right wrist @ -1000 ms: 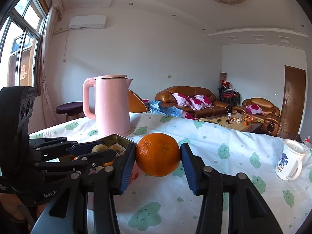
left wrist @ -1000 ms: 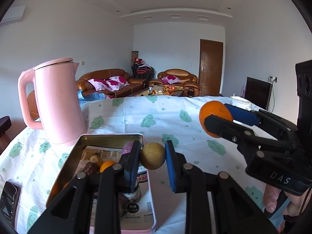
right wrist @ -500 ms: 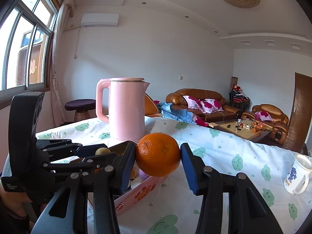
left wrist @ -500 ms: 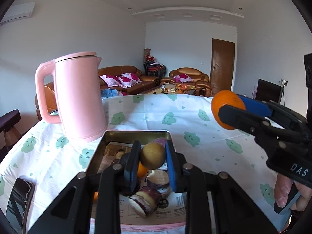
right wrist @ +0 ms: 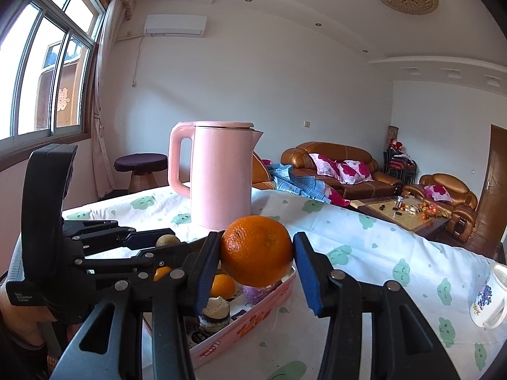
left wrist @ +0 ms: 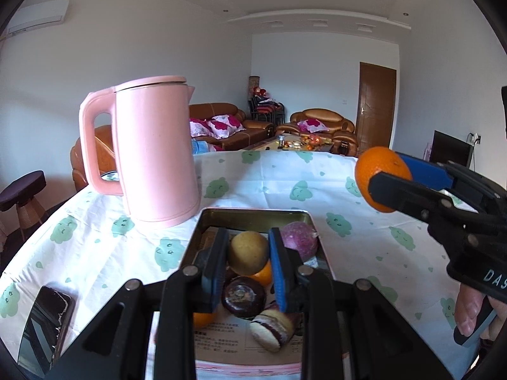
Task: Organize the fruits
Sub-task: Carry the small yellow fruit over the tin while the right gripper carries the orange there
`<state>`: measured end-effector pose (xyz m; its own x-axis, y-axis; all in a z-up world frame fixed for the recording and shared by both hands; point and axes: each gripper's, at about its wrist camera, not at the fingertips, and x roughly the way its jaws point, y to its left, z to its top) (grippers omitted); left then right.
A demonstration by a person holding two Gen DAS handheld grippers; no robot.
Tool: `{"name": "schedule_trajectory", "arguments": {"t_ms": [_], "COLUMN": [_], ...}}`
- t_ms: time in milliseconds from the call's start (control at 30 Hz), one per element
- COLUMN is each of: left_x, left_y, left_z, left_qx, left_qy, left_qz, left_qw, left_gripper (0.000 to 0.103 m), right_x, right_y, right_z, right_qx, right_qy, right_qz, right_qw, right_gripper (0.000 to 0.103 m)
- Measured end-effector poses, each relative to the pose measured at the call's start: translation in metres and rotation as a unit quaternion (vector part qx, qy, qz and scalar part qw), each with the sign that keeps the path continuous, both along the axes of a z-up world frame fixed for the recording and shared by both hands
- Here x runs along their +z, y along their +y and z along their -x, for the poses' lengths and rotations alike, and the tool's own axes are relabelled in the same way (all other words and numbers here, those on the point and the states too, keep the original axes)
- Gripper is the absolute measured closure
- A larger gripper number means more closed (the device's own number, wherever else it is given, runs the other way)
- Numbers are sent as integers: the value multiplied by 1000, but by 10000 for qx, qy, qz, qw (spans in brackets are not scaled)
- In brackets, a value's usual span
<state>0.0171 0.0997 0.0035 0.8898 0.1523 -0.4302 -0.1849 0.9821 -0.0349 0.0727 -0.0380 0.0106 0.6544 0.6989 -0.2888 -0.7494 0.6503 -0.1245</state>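
Both claws have shifted toward the pink kettle (left wrist: 157, 155); the left claw (left wrist: 248, 251), gripping a small yellow-brown fruit (left wrist: 248, 252), now hangs over the tin tray (left wrist: 253, 214) of fruit instead of beside it. The right claw (right wrist: 256, 258) clamps the orange (right wrist: 256, 255) above the tray's edge over the surface (left wrist: 95, 247). Readable: "DAS" on the right claw body.

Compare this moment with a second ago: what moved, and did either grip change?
The left gripper carried its small yellow-brown fruit from beside the tin tray to over it. The right gripper brought its orange up to the tray's edge. Both grips stayed shut; the pink kettle stayed put.
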Motion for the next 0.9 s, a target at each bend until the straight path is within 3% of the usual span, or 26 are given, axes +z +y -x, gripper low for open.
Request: {"name": "schedule_trajectory", "arguments": {"t_ms": [367,900], "left_x": [-11,-23], "left_y": [23,34], "left_z": [-4,-12], "left_qx": [197,82], "left_qy": [221,484], "left_qz": [62,260], "left_qw": [9995,9985], "left_gripper": [76,76], "right_x": [-10,-30], "right_y": [27,58], "right_z": [-4,-21], "right_qx": [173,187], "right_qy": [135,410], "right_qz": [187,487], "right_qw": [9996,9978], "right_gripper": [54,54]}}
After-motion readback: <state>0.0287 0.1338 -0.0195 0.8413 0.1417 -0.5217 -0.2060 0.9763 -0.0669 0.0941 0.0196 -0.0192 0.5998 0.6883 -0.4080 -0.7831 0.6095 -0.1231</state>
